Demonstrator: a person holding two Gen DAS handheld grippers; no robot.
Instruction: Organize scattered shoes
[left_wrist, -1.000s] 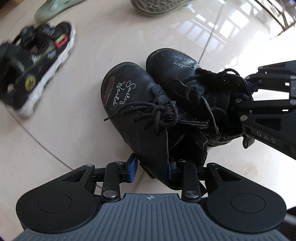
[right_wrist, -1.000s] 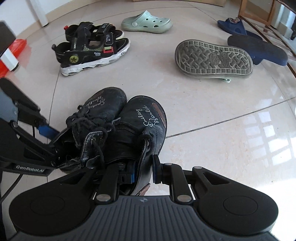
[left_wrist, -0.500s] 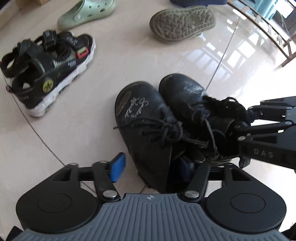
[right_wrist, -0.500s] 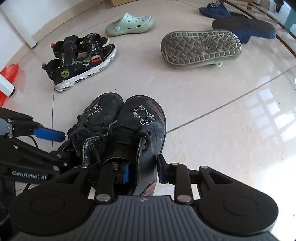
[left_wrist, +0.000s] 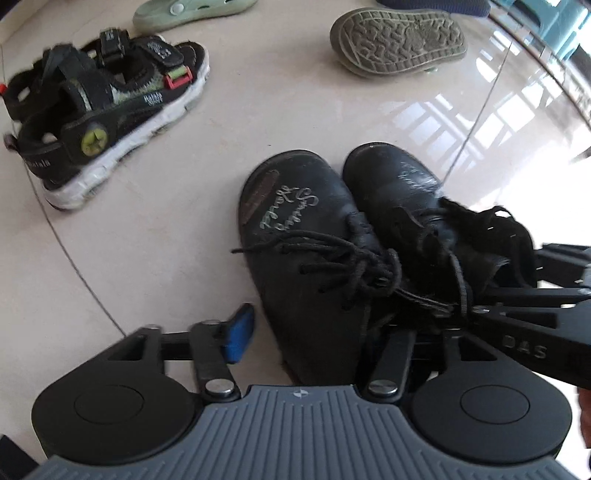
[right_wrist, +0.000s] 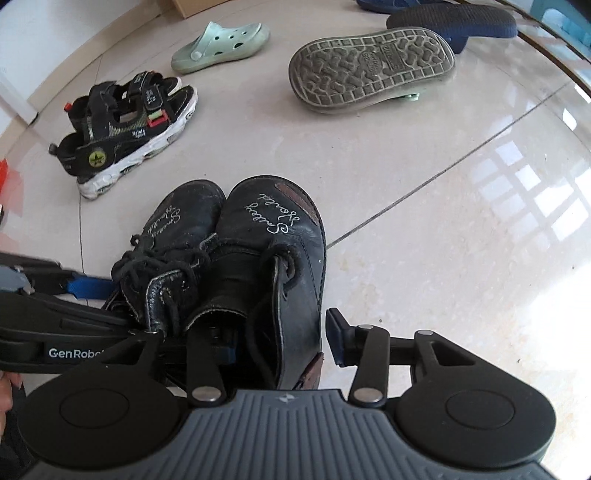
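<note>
While both black boots (left_wrist: 306, 266) stood side by side on the near floor, the left tongs (left_wrist: 314, 332) and right tongs (right_wrist: 284, 339) were spread, inner fingers hidden behind boot leather.

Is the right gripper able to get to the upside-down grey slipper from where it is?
Probably yes. The right gripper is open around a black boot, and only bare floor lies between it and the grey slipper.

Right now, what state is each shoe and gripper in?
Black boots: upright, side by side, touching.
Left gripper: open, straddling one boot's heel.
Right gripper: open, around the other's heel.
Black sandals: paired, upright.
Grey slipper: sole up.
Green clog: upright, alone.
</note>
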